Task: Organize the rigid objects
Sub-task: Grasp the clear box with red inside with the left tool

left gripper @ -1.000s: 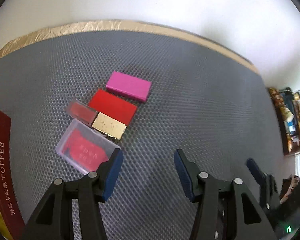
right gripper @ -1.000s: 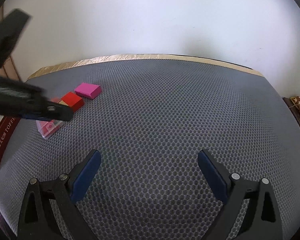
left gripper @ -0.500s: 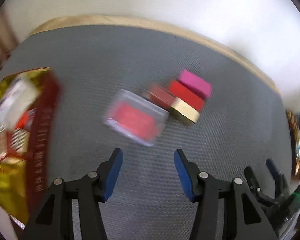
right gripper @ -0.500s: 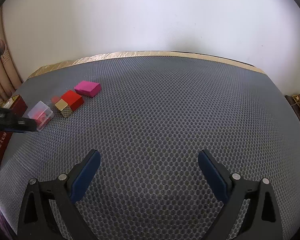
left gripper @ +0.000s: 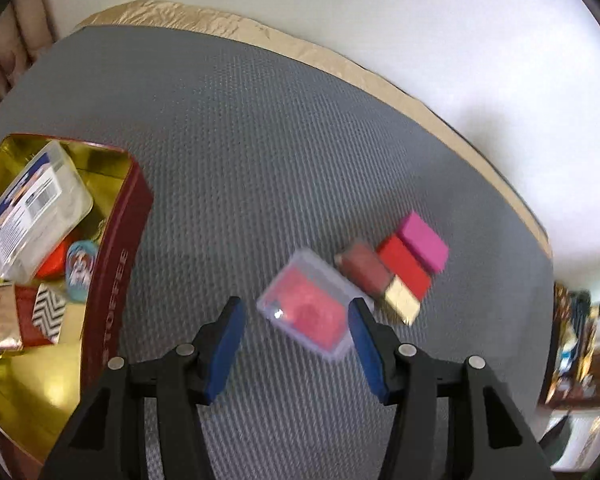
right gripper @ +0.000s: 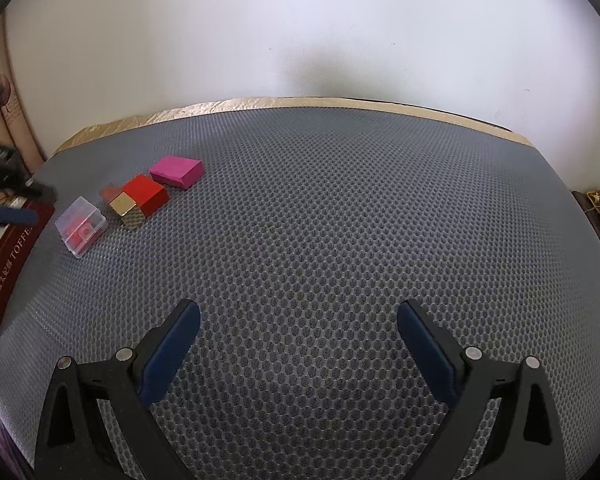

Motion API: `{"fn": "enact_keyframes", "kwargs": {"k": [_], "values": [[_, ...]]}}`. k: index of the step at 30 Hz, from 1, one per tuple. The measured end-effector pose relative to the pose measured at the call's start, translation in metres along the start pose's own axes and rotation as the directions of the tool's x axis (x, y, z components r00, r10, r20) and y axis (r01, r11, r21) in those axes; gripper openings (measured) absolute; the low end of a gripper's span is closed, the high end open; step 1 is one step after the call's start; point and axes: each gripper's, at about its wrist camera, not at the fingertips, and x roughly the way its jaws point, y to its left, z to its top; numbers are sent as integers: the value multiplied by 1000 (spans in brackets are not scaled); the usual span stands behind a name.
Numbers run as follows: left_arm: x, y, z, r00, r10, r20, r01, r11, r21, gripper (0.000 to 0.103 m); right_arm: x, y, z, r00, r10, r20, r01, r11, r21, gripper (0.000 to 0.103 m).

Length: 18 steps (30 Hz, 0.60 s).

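A clear plastic case with red contents (left gripper: 310, 306) (right gripper: 82, 226) lies on the grey mesh mat. Beside it stand a red-and-gold box (left gripper: 404, 276) (right gripper: 140, 200), a small reddish block (left gripper: 364, 268) and a pink box (left gripper: 424, 240) (right gripper: 176, 171) in a row. My left gripper (left gripper: 296, 344) is open and empty, its tips just short of the clear case. My right gripper (right gripper: 298, 344) is open and empty over bare mat, far right of the objects. The left gripper (right gripper: 4, 196) shows at the left edge of the right wrist view.
A dark red toffee tin (left gripper: 112, 264) (right gripper: 8, 264) with a gold inside stands at the left, holding a labelled clear box (left gripper: 36, 208) and several small items. The mat's gold far edge (left gripper: 340, 64) meets a white wall.
The left gripper has swung left and pulled back; the tin now shows its inside and the clear case sits between the fingertips in view. The right gripper has stayed still.
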Motion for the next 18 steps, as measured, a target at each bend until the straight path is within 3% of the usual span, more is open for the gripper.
{"fn": "enact_keyframes", "kwargs": {"k": [4, 8, 9, 14, 16, 18], "values": [[16, 6, 24, 999, -37, -15, 37, 998, -42, 55, 1, 1, -1, 1000, 0, -5, 0, 1000, 2, 98], [52, 12, 36, 995, 5, -103, -10, 999, -48, 55, 1, 2, -2, 1000, 3, -3, -3, 1000, 1, 98], [47, 13, 35, 997, 6, -78, -9, 999, -39, 55, 2, 2, -2, 1000, 4, -4, -4, 1000, 1, 98], [33, 25, 5, 993, 15, -121, -20, 999, -41, 55, 2, 2, -2, 1000, 4, -6, -4, 1000, 1, 98], [22, 36, -20, 988, -19, -155, 9, 997, -70, 55, 2, 2, -1, 1000, 7, -7, -7, 1000, 1, 98], [0, 44, -41, 991, -36, -125, 26, 997, -79, 55, 2, 2, -1, 1000, 9, -8, -9, 1000, -1, 98]]}}
